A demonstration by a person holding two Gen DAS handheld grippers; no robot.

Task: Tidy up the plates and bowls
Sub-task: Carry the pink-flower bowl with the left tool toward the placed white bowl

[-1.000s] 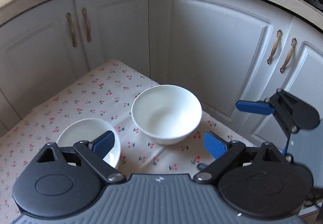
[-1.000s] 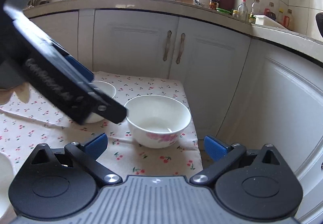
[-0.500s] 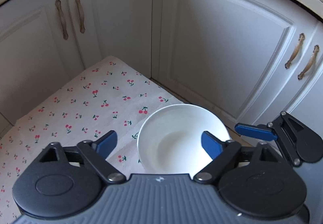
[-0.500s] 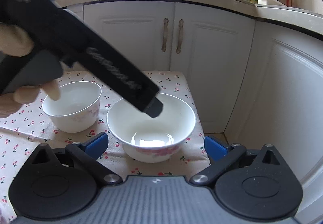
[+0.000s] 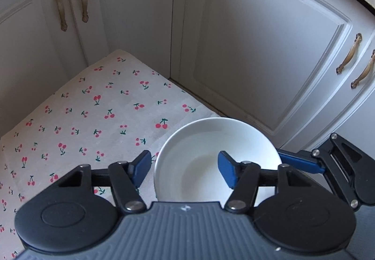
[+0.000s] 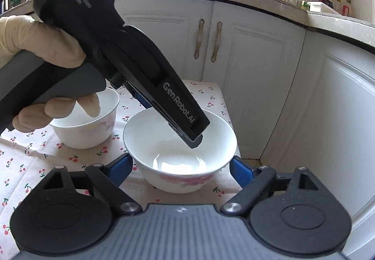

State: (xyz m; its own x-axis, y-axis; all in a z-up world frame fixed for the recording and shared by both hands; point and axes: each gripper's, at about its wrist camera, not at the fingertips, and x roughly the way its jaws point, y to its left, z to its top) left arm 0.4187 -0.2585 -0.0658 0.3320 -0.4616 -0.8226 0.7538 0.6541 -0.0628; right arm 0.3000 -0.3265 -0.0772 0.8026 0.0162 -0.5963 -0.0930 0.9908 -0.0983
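Large bowl (image 5: 218, 159) sits at the tablecloth's (image 5: 93, 119) cabinet-side edge; left gripper (image 5: 185, 168) is nearer, fingers wide astride the bowl's left rim, one inside, one outside; right gripper (image 6: 180, 168) wide too, flanking the bowl.

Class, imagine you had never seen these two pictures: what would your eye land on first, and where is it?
The large white bowl near the table's corner draws the eye, with the left gripper reaching down over its rim, one finger inside and one outside. Behind it, to the left, stands a smaller white bowl on the cherry-print tablecloth, while the open right gripper flanks the large bowl.
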